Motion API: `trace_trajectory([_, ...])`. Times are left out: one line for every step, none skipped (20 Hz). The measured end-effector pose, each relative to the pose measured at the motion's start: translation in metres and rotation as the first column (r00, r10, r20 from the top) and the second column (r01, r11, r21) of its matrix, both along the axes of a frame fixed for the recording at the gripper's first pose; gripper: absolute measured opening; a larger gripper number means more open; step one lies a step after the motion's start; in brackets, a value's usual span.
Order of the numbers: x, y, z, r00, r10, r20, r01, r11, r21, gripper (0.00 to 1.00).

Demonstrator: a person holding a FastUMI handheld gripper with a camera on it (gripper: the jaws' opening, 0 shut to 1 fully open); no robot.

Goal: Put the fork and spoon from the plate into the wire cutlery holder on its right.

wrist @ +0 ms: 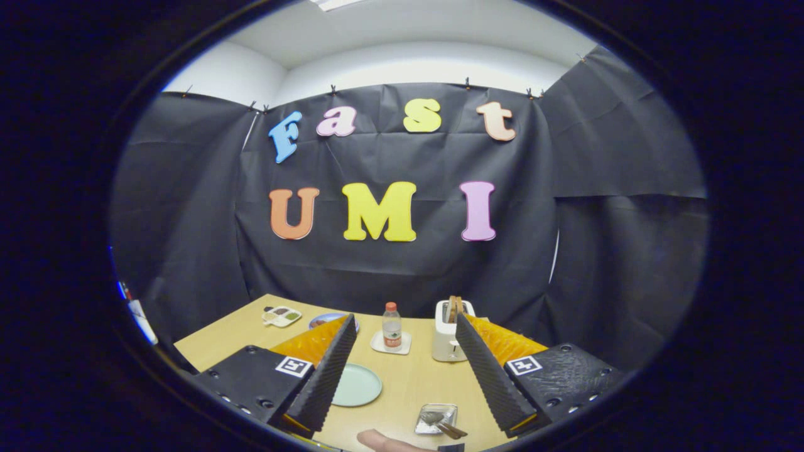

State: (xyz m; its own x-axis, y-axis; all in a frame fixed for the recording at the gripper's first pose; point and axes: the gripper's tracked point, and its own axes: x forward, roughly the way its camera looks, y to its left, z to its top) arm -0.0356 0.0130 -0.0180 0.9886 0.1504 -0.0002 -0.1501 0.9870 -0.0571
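A pale green plate (358, 385) lies on the wooden table (408, 376), partly hidden behind my left finger; its visible part is bare. To its right stands a small square wire cutlery holder (436, 418). Cutlery with metal heads and brown handles (452, 430) rests inside, handles sticking out toward me; which pieces they are is too small to tell. My gripper (405, 319) hovers above the table's near side, open, with nothing between its fingers. The plate and holder lie below and between the fingers.
Beyond the fingers stand a water bottle (392, 326) on a white coaster and a white toaster (447, 334) holding bread. A small divided dish (281, 316) and a blue plate (323, 320) sit at the far left. A person's fingertip (384, 442) rests by the holder.
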Motion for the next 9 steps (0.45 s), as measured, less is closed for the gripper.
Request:
trace_trajectory([-0.002, -0.002, -0.003, 1.0, -0.005, -0.007, 0.005, 1.0, 0.001, 0.96])
trace_trajectory([-0.004, -0.007, -0.005, 1.0, -0.013, -0.009, 0.013, 1.0, 0.008, 0.96])
trace_trajectory([-0.005, -0.01, -0.005, 1.0, -0.018, -0.009, 0.018, 1.0, 0.014, 0.96])
trace_trajectory([-0.006, -0.013, -0.006, 1.0, -0.028, -0.009, 0.028, 0.999, 0.02, 0.97])
trace_trajectory([-0.007, -0.017, -0.005, 0.999, -0.037, -0.006, 0.037, 0.999, 0.026, 0.97])
trace_trajectory([-0.006, -0.018, -0.007, 0.999, -0.042, -0.004, 0.042, 0.999, 0.029, 0.97])
trace_trajectory([-0.006, -0.021, -0.007, 0.999, -0.048, 0.0, 0.048, 0.998, 0.029, 0.96])
trace_trajectory([-0.006, -0.023, -0.008, 0.999, -0.052, 0.001, 0.052, 0.998, 0.028, 0.96])
trace_trajectory([-0.006, -0.024, -0.008, 0.999, -0.052, 0.001, 0.051, 0.998, 0.03, 0.96])
